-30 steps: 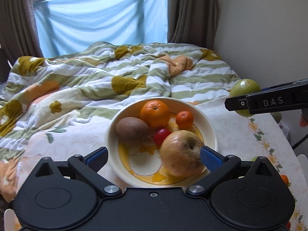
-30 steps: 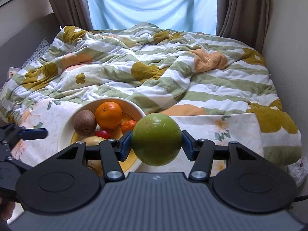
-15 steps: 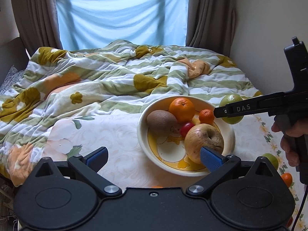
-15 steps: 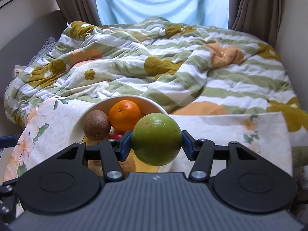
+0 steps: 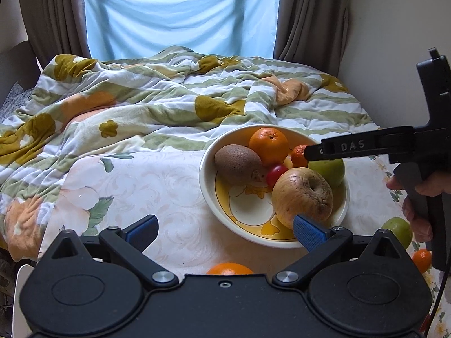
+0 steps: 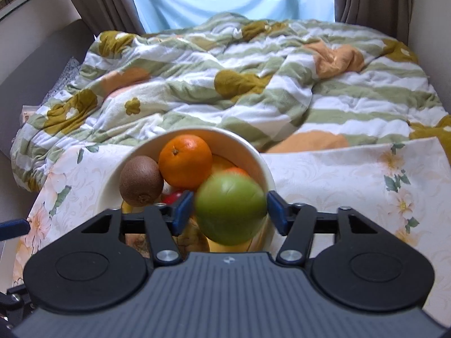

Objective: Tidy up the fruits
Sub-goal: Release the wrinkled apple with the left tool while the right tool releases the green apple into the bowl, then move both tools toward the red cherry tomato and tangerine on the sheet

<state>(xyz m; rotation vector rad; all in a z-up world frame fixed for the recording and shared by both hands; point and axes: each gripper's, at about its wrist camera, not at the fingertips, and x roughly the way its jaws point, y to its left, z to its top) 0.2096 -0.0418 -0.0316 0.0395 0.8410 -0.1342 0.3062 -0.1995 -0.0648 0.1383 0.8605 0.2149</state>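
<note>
1. Right claw (image 6: 229,209): moved from beside the bowl (image 6: 265,166) to over it; jaws opening, pads clear of the blurred green apple (image 6: 231,208) between them.
2. Left claw (image 5: 225,229): spread wide, empty, above the counter (image 5: 157,186).
3. Bowl contents: orange (image 5: 269,146), kiwi (image 5: 238,164), wrinkled apple (image 5: 303,195).

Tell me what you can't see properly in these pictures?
- Green apple: blurred in the right wrist view between the opening jaws; whether it rests in the bowl yet is unclear.
- Small orange: half hidden by the right gripper's arm in the left wrist view.
- Orange on the cloth: mostly hidden behind the left gripper's body.
- Tomato: only a sliver shows past the right gripper's finger.
- Small fruit: cut off beside the hand.
</note>
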